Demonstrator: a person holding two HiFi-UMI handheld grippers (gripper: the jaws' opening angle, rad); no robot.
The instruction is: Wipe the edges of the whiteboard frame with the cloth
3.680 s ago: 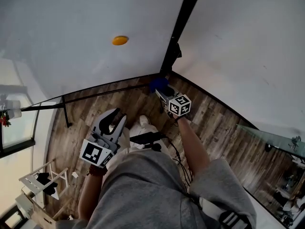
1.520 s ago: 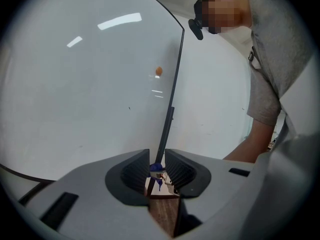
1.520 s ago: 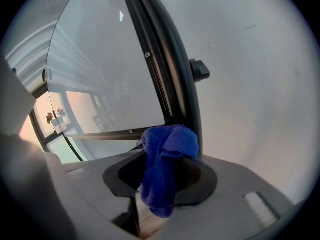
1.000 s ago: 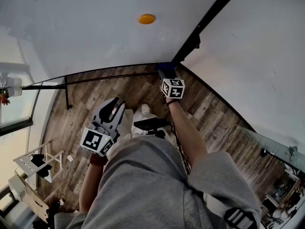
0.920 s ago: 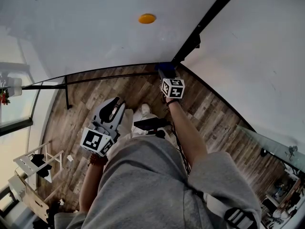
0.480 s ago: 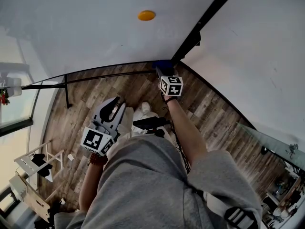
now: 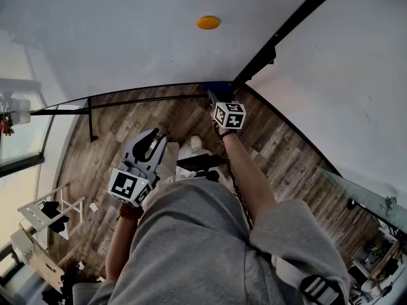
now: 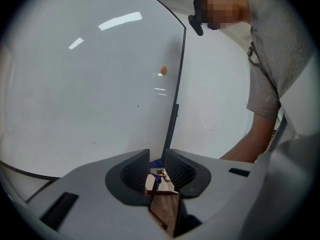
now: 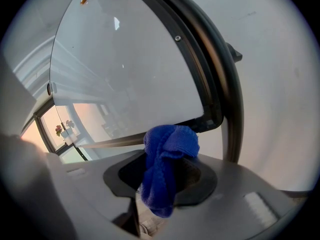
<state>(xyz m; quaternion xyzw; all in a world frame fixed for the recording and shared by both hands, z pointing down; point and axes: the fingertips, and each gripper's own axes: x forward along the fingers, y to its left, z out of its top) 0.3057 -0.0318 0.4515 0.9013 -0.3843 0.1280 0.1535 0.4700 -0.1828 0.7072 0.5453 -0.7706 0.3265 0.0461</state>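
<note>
Grey shirt (image 7: 191,246) fills the near field of the head view. Left gripper (image 7: 154,146) hangs low over the wooden floor (image 7: 108,164), well short of the lower corner (image 7: 232,83) of the whiteboard frame (image 7: 280,33). Its own view shows the left gripper (image 8: 156,166) with jaws parted by a narrow gap and nothing between them, only floor seen through, so it is idle. The right arm is extended toward that corner. Right gripper (image 7: 215,98) is clenched on the blue cloth (image 7: 219,87). In the right gripper view the jaws of the right gripper (image 9: 167,181) pinch the cloth (image 9: 167,171) mid-length, a wad bunched above the jaws and a tail hanging below. The wad sits at the corner (image 9: 212,121), where the dark upright bar (image 9: 210,59) meets the bottom rail; it looks to be touching, but contact is not certain. Beyond the corner, the whiteboard (image 7: 114,37) is bare except for an orange magnet (image 7: 208,22) well up from it. A plain wall (image 7: 343,88) lies on the corner's far side. Judgement: wiping is under way, the cloth placed at a junction of two edges. The next move calls for dragging the wad along one rail away from the corner, keeping it pressed to the edge and the grip firm enough that the cloth does not pull out.
</note>
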